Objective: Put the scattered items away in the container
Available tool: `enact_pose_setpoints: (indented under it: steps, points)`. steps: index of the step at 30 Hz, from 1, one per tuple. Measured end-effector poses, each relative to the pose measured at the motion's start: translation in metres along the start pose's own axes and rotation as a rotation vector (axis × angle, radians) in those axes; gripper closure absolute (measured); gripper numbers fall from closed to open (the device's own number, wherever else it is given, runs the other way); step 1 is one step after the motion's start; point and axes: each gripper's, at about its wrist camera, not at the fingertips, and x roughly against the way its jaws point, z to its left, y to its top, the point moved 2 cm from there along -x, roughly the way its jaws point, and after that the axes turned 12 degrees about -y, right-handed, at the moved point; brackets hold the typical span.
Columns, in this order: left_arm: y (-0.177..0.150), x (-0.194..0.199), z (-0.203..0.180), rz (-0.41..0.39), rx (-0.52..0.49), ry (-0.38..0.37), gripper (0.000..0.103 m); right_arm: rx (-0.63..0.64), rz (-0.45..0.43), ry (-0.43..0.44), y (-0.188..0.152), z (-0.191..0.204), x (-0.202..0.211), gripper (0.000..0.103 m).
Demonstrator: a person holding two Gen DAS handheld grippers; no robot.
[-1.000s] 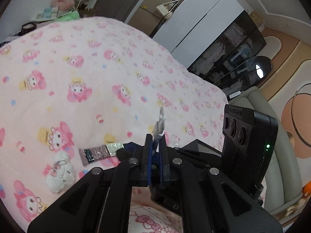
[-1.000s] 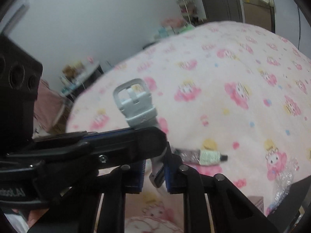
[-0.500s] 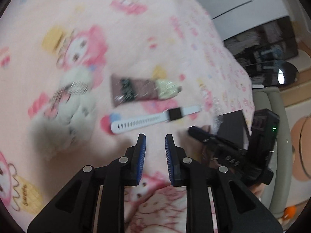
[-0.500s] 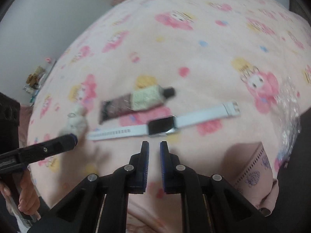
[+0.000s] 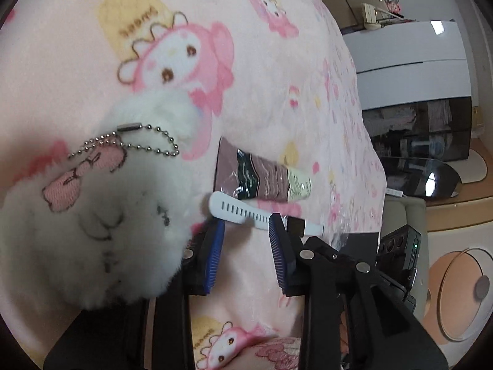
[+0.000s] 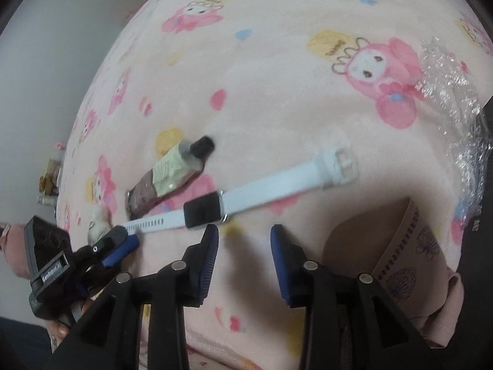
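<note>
White watch (image 6: 240, 199) flat on pink blanket (image 6: 277, 77), both tongs (image 5: 246, 231) (image 6: 245, 234) spread, empty, bare blanket between.

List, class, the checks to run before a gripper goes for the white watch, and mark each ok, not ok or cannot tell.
1. Left gripper open, holding nothing: ok.
2. Right gripper open, holding nothing: ok.
3. Watch lies flat on the blanket, fully in view: ok.
4. Watch clear of the tube: not ok, the tube lies right against the strap.
5. Plush keychain clear of the left fingers: not ok, it crowds one.
6. Container in view: cannot tell.
</note>
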Motion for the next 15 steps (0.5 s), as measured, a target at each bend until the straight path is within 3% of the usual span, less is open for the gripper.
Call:
enact_pose_setpoints:
  steps: [3,6,9,12,14,15]
  points:
    - [-0.003,0.000,-0.005,-0.029,-0.017,-0.011,0.074,-0.019,-0.026,-0.022,0.008,0.002,0.003,0.062]
    - [-0.006,-0.022,-0.003,0.076,0.008,-0.067,0.068,-0.025,-0.010,-0.029,0.013,0.006,-0.008,0.055]
    - [-0.007,-0.040,0.002,0.121,0.036,-0.065,0.068,-0.008,0.010,-0.019,0.021,0.011,-0.024,0.054]
    - [-0.001,-0.038,0.001,0.091,0.048,-0.090,0.070,-0.041,-0.020,0.026,0.027,0.009,-0.023,0.054]
    - [0.002,-0.035,0.003,0.071,0.060,-0.082,0.077,-0.022,-0.044,0.035,0.028,0.011,-0.023,0.060]
    - [0.003,-0.035,0.004,0.060,0.069,-0.080,0.081,0.001,-0.042,0.012,0.028,0.013,-0.025,0.077]
